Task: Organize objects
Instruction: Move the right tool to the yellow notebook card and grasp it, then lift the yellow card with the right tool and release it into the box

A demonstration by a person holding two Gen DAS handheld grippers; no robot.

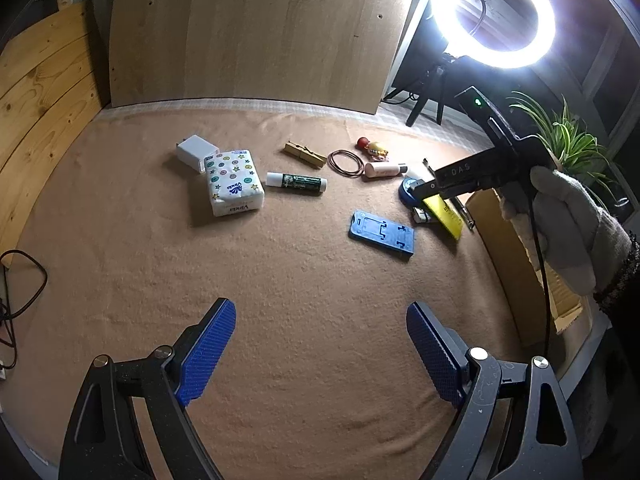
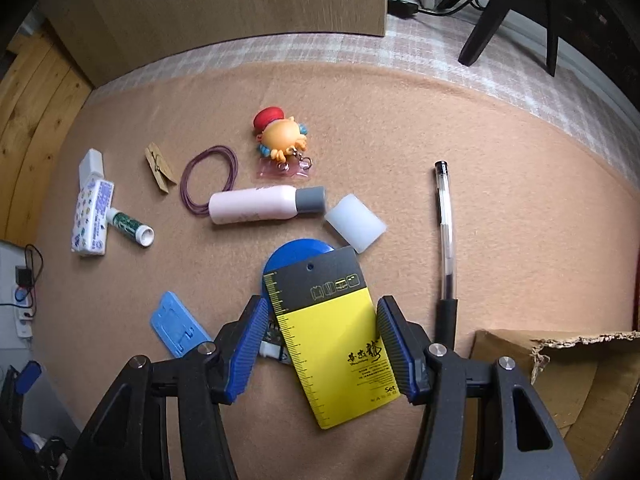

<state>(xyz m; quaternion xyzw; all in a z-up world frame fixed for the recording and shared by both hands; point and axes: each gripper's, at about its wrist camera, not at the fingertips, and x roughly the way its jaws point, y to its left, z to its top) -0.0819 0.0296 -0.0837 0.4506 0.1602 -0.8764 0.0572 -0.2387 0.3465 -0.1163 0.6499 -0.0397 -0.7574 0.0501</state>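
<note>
My right claw (image 2: 322, 346) pinches the flat yellow-and-black card packet (image 2: 334, 336) by its long edges, at 6 o'clock of the blue disc (image 2: 296, 252); light, stiff, slippery. Left claw (image 1: 320, 354) spread, empty.

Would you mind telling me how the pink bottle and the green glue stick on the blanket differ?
The pink bottle is thicker and longer than the green glue stick. The bottle has a grey cap, the glue stick a white one. The bottle lies beside the purple hair tie, while the glue stick's other end lies against the tissue pack. Both are cylinders lying on their sides on the blanket, untouched by either gripper.
</note>
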